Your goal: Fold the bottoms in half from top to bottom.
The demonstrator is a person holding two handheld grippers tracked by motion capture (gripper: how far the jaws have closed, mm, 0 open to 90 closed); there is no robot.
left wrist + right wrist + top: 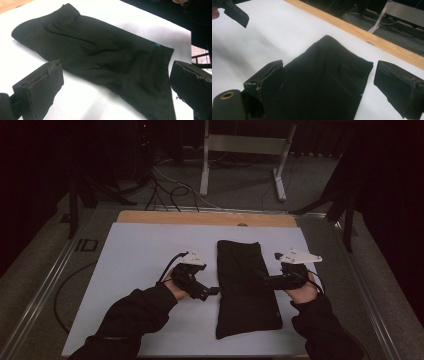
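A black cloth [246,287], folded into a long strip, lies flat on the white surface [135,265], its length running away from the person toward the wooden edge [205,218] at the far side. It sits a little right of the surface's middle, with bare white on both flanks, which leaves room for a claw to come in from each side.

The left claw [212,291] is just at the cloth's left edge, near the middle of its length. In the left gripper view its jaws stand wide apart, with the cloth [100,57] lying between and beyond them and nothing gripped. The right claw [262,279] is over the cloth's right part, roughly level with the left one. In the right gripper view its jaws are also spread wide, straddling the cloth [324,82], and they hold nothing; whether the lower jaw touches the fabric cannot be told.

Both claws point inward at the cloth from opposite sides, at about the same place along it. That mirrored stance suggests they are set to pinch the two long edges at once, likely so the strip can be lifted or folded across its middle without skewing. A small blue mark [157,44] shows near one edge of the cloth.
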